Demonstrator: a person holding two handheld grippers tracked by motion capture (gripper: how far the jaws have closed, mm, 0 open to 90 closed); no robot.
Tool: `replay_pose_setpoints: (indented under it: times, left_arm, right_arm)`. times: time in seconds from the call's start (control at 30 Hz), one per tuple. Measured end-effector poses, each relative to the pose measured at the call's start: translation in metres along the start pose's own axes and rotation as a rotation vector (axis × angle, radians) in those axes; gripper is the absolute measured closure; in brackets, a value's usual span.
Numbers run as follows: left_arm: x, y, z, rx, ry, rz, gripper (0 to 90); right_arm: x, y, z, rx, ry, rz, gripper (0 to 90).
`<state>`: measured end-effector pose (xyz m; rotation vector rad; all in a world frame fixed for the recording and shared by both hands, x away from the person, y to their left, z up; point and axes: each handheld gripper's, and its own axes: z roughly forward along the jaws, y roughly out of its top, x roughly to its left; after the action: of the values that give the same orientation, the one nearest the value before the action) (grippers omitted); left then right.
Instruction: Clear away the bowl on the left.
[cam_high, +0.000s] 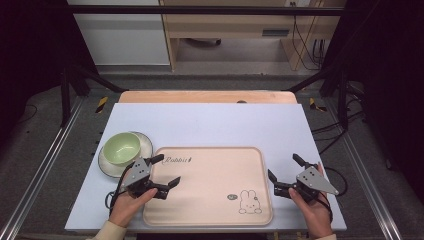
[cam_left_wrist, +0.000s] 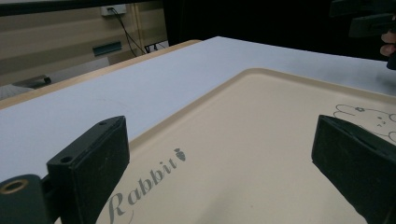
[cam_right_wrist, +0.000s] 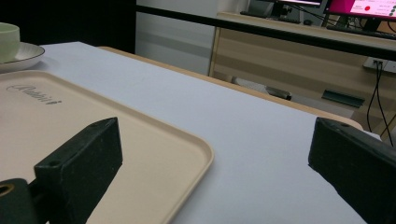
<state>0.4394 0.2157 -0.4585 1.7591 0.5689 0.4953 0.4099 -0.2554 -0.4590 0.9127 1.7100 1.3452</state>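
Observation:
A beige tray (cam_high: 210, 200) printed with "Rabbit" and a rabbit drawing lies at the table's front middle. My left gripper (cam_high: 166, 171) hovers over the tray's left edge, jaws wide open with nothing between them; its own view looks across the tray (cam_left_wrist: 261, 140). At the tray's right side, over the white table, my right gripper (cam_high: 284, 169) is open and empty, and the tray's corner (cam_right_wrist: 154, 154) lies below its left jaw. A green bowl (cam_high: 121, 148) sits on a white saucer (cam_high: 145, 142) left of the tray.
The white table top (cam_high: 210, 125) stretches bare behind the tray to a wooden back edge (cam_high: 207, 96). Black frame rails run along both sides. Wooden furniture and cables stand beyond the table.

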Motion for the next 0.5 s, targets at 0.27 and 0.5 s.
replay_pose_setpoints:
  times: [0.27,0.5]
  left_arm:
    - [0.004,0.002,-0.006,-0.019,0.01,-0.033,3.6]
    - [0.014,0.003,-0.014,-0.086,-0.029,-0.176,3.6]
  right_arm:
    - [0.0,0.0,0.0,0.008,-0.001,0.011,3.2]
    - [0.003,0.0,0.002,0.031,-0.002,0.022,3.5]
